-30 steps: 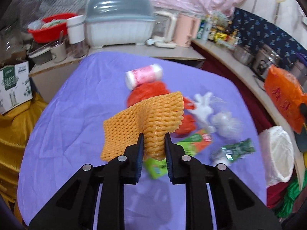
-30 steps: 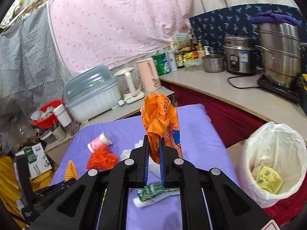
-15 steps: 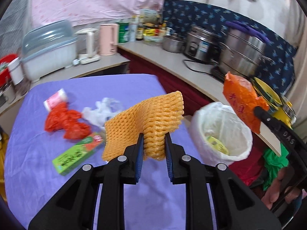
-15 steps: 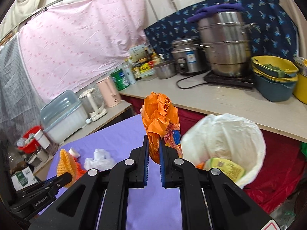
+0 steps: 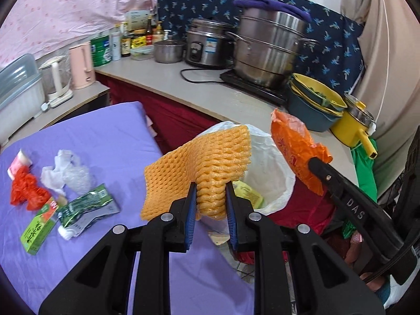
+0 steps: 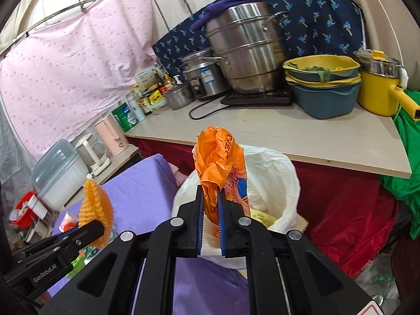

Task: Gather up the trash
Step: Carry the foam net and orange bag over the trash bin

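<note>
Left gripper [image 5: 210,199] clamps foam net [image 5: 207,162], right gripper [image 6: 210,210] clamps orange wrapper [image 6: 219,162] (both over white-lined bin [image 5: 273,168])

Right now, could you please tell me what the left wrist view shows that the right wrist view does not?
Only the left wrist view shows the trash left on the purple table: a green carton, a green wrapper, crumpled clear plastic and a red bag.

Only the right wrist view shows a red bowl far left.

Both show the left gripper shut on the orange foam net, the right gripper shut on the orange plastic bag, and the white-lined bin beyond them.
</note>
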A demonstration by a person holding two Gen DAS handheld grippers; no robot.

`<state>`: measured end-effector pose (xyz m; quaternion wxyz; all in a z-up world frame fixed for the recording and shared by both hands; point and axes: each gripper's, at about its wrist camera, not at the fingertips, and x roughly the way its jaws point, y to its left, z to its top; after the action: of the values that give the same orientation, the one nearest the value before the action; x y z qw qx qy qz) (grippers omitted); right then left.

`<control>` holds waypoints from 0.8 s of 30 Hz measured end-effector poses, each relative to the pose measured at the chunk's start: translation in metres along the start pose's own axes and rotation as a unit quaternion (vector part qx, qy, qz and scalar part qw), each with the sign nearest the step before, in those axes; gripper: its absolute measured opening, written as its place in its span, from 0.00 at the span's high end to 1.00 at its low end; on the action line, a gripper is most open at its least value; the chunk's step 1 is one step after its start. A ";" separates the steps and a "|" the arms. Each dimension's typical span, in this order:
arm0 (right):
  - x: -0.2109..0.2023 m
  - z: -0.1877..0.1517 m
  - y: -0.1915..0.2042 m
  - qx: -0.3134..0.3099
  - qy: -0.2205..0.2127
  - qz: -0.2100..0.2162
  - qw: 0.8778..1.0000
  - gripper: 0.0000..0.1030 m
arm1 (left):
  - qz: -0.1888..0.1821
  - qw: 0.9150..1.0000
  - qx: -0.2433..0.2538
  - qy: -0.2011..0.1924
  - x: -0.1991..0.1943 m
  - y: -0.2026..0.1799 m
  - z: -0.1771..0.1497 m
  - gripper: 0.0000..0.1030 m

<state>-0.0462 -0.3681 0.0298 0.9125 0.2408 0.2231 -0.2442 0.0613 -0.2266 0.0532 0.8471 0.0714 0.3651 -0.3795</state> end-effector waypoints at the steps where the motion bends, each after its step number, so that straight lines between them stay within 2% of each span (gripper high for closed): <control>1: 0.001 0.000 -0.005 0.002 0.002 -0.003 1.000 0.91 | -0.006 1.000 0.005 0.002 0.005 -0.007 0.001 0.80; 11: 0.023 -0.002 -0.044 0.027 0.020 -0.021 0.999 0.91 | -0.023 0.999 0.029 0.026 0.047 -0.040 0.004 0.80; 24: 0.053 -0.004 -0.063 0.046 0.040 -0.024 0.998 0.91 | -0.021 0.998 0.024 0.049 0.085 -0.041 0.008 0.79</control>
<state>-0.0409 -0.4321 -0.0217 0.8844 0.2867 0.2542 -0.2665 0.0751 -0.3083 0.0079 0.8180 0.1030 0.3984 -0.4019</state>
